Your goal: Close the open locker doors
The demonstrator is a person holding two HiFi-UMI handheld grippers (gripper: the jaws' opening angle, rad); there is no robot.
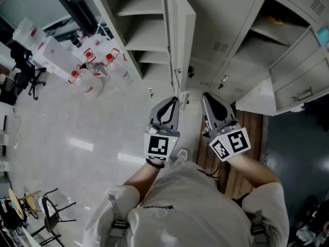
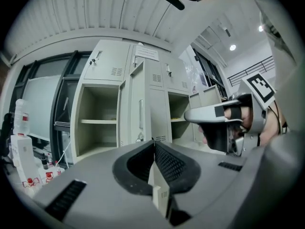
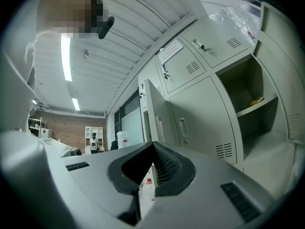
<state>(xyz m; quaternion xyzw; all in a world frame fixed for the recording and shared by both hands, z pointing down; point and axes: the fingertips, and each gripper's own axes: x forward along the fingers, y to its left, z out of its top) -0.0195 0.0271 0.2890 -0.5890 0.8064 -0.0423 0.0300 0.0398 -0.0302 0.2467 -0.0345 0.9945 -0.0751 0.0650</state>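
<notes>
**A:** Logging the scene. What is filling the view?

**B:** The bank of pale grey sheet-metal lockers (image 1: pixel 226 40) is standing straight ahead of the person. From its middle column the tall, narrow grey metal door (image 1: pixel 180 35) is hanging wide open beside its bare shelved compartment. A second open grey door (image 1: pixel 300 84) is standing out at far right.

**A:** How is the middle door likely handling?

**B:** Judging by the thin sheet, it is light and stiff and is swinging freely on its hinges. The paint is smooth, so a pad may be sliding on it. I am reckoning that a flat push on the outer face near the free edge, about the recessed handle (image 3: pixel 160 123), is serving better than any pinch.

**A:** Orientation?

**B:** The long axis is running upright. The leaf is standing out roughly square to the locker front, its free edge pointing towards the person and its handle face turning to the right.

**A:** Claws?

**B:** The left claw (image 2: pixel 154 146) is pressing its jaws together on nothing. It is pointing level with its tip just beside the door's free edge; contact I cannot tell. The right claw (image 3: pixel 152 147) is likewise holding its jaws together, empty, on the door's handle side, near it but apart.
</notes>
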